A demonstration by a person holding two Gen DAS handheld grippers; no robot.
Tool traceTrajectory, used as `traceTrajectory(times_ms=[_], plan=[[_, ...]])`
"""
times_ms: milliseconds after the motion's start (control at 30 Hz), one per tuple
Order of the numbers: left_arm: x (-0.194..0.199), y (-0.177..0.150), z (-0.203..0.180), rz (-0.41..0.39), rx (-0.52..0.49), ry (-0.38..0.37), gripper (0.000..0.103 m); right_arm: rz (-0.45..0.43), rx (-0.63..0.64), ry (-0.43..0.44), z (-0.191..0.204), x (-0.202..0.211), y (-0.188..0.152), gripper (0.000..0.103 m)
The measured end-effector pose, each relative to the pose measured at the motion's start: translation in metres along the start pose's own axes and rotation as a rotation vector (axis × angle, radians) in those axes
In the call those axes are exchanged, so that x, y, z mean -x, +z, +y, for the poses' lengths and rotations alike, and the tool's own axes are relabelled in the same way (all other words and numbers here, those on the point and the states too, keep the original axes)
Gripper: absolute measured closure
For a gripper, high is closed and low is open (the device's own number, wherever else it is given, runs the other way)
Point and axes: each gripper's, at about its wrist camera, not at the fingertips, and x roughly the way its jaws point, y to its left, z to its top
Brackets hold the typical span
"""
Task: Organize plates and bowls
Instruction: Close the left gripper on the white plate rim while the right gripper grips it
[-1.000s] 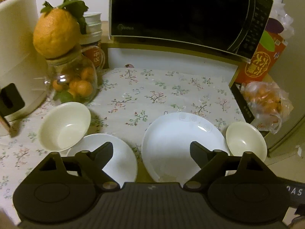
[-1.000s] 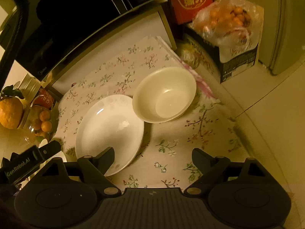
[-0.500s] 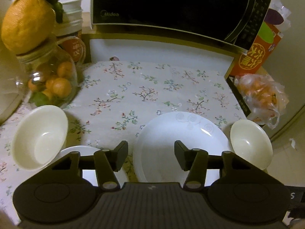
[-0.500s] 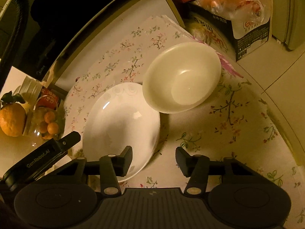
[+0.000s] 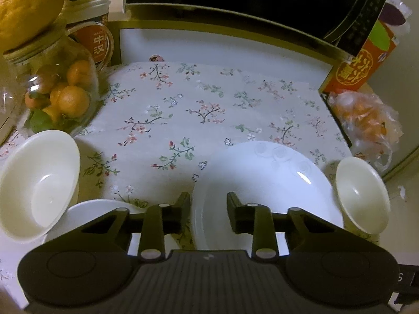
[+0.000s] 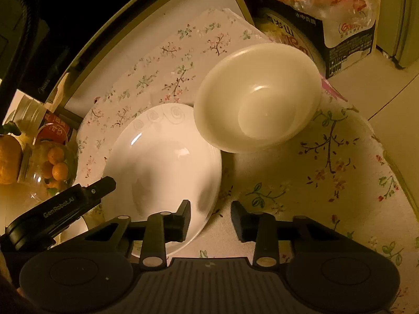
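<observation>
White large plate (image 5: 264, 183) lies on the floral tablecloth (image 5: 183, 110), between a cream left bowl (image 5: 36, 183) and a cream right bowl (image 5: 361, 196); a small plate (image 5: 86, 214) sits beside the left bowl, its rim under it. Left gripper (image 5: 208, 210) straddles the large plate's left rim, jaws just closing, a narrow gap left, pads not seen pressing. Right gripper (image 6: 210, 219) straddles that plate's right rim (image 6: 209, 183), likewise closing, gap remaining. Right bowl (image 6: 258, 96) overlaps the plate's far edge.
</observation>
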Motion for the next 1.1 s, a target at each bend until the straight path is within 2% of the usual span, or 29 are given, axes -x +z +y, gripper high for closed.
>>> traceTrajectory(times_ms=[33, 133, 400, 433, 500, 533, 600, 633, 700, 800, 867, 1033, 1100], plan=[[-0.001, 0.000, 0.000, 0.000, -0.008, 0.015, 0.087, 0.003, -0.005, -0.001, -0.001, -0.002, 0.000, 0.082], [-0.002, -0.001, 0.000, -0.003, -0.030, 0.042, 0.096, 0.012, -0.016, 0.007, -0.002, -0.006, -0.002, 0.094], [0.008, 0.003, -0.001, -0.027, -0.044, 0.055, 0.102, -0.005, -0.005, 0.000, 0.003, -0.005, -0.004, 0.093], [0.012, 0.004, -0.002, -0.041, -0.049, 0.042, 0.103, -0.004, -0.002, 0.001, 0.004, -0.005, -0.003, 0.093], [0.023, 0.007, -0.003, -0.065, -0.018, -0.064, 0.103, -0.006, 0.003, 0.009, 0.005, -0.001, -0.004, 0.092], [0.028, 0.008, -0.008, -0.076, -0.028, -0.072, 0.103, -0.008, 0.004, 0.028, 0.006, 0.002, -0.004, 0.093], [0.032, 0.006, -0.022, -0.094, -0.104, -0.018, 0.103, -0.027, 0.027, 0.059, 0.010, 0.008, -0.003, 0.093], [0.029, 0.005, -0.023, -0.076, -0.109, 0.009, 0.103, -0.031, 0.038, 0.060, 0.012, 0.011, -0.004, 0.094], [0.022, 0.004, -0.015, -0.044, -0.061, -0.001, 0.103, -0.005, 0.026, 0.018, 0.011, 0.006, -0.005, 0.095], [0.023, 0.008, 0.001, -0.053, -0.026, 0.015, 0.103, 0.027, -0.033, 0.001, -0.003, 0.000, -0.003, 0.096], [0.022, 0.010, 0.011, -0.048, -0.007, 0.018, 0.103, 0.012, -0.020, -0.003, -0.005, 0.002, -0.002, 0.096], [0.009, 0.010, 0.028, -0.002, 0.071, 0.003, 0.084, 0.013, -0.032, -0.015, -0.008, 0.000, -0.001, 0.096], [0.009, 0.010, 0.025, -0.006, 0.068, -0.012, 0.080, 0.009, -0.025, -0.023, -0.004, 0.000, 0.001, 0.096]])
